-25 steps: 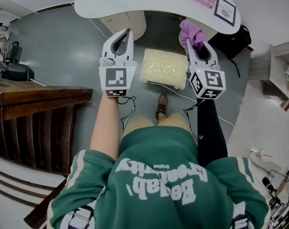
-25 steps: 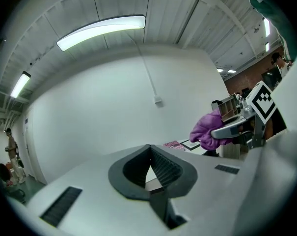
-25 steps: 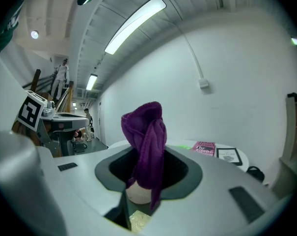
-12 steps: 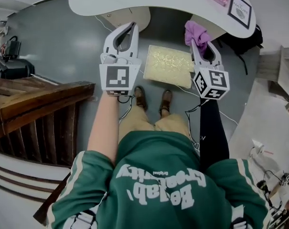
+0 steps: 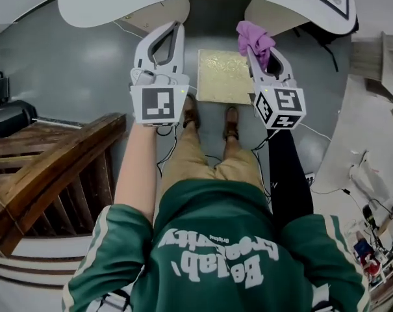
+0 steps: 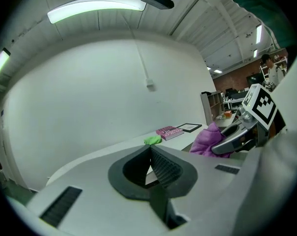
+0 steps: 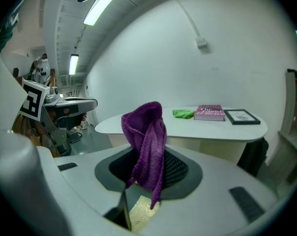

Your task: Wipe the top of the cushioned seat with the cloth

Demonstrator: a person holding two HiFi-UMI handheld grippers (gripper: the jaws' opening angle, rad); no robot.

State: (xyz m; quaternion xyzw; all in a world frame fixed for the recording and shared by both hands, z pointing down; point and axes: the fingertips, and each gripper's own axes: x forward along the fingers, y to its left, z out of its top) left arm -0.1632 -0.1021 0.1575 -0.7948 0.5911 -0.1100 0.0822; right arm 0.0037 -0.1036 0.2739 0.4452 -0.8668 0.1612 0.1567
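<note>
The left gripper (image 5: 175, 31) is held at the left with its jaws pressed together and nothing between them. It is judged to have no part in the wiping and is best kept clear of the seat.

Between the two grippers, down on the grey floor (image 5: 86, 64) just ahead of the person's shoes (image 5: 231, 121) and near the edge of the white table (image 5: 118, 5), the cushioned seat (image 5: 224, 77) is seen. It is a square, pale yellow pad with a nubbly, faintly glinting top, and nothing lies on it.

At the right, the right gripper (image 5: 257, 56) is clamped on the purple cloth (image 5: 253, 39), which is bunched above the jaw tips with a fold trailing down in front of them. The cloth is raised well above the seat and is not touching it.

For the step in hand, the right gripper is probably to be lowered until the hanging fold lies flat on the top. Strokes are best run edge to edge under light pressure, so that the textured surface is met by cloth and not scraped by the jaws.
</note>
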